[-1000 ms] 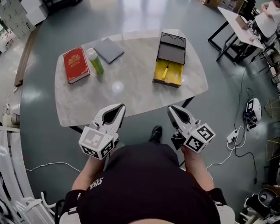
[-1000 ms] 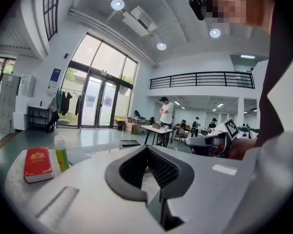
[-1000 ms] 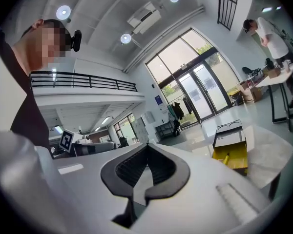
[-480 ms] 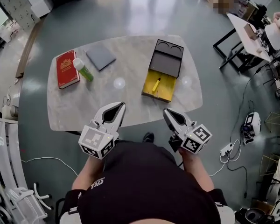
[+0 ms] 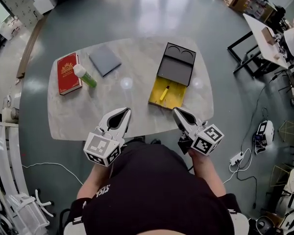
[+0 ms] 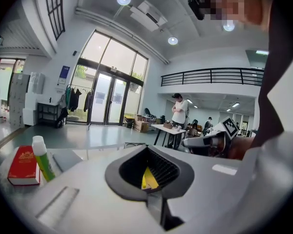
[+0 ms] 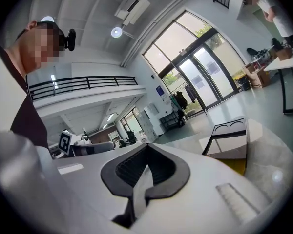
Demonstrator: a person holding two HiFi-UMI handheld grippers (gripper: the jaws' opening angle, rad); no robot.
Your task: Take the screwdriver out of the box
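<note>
The box [image 5: 175, 70] stands on the right half of the marble table [image 5: 132, 109], its dark lid thrown back and its yellow tray toward me. The yellow screwdriver [image 5: 164, 93] lies in that tray. My left gripper [image 5: 123, 111] is shut and empty, its tip over the near table edge, left of the box. My right gripper [image 5: 178, 112] is also shut and empty, just short of the tray's front edge. In the left gripper view, the left gripper [image 6: 147, 149] frames the yellow tray [image 6: 149, 178]. The right gripper view shows the right gripper [image 7: 147, 146] and the box [image 7: 229, 138] beyond.
A red book [image 5: 67, 73], a green bottle [image 5: 84, 75] lying beside it and a grey pad [image 5: 105, 59] occupy the table's left half. Another table [image 5: 264, 38] stands at the far right, and cables with a power strip [image 5: 233, 158] trail on the floor.
The table has drawn nearer in the head view. Both grippers now reach its near edge, still shut, and the box sits closer to the right gripper.
</note>
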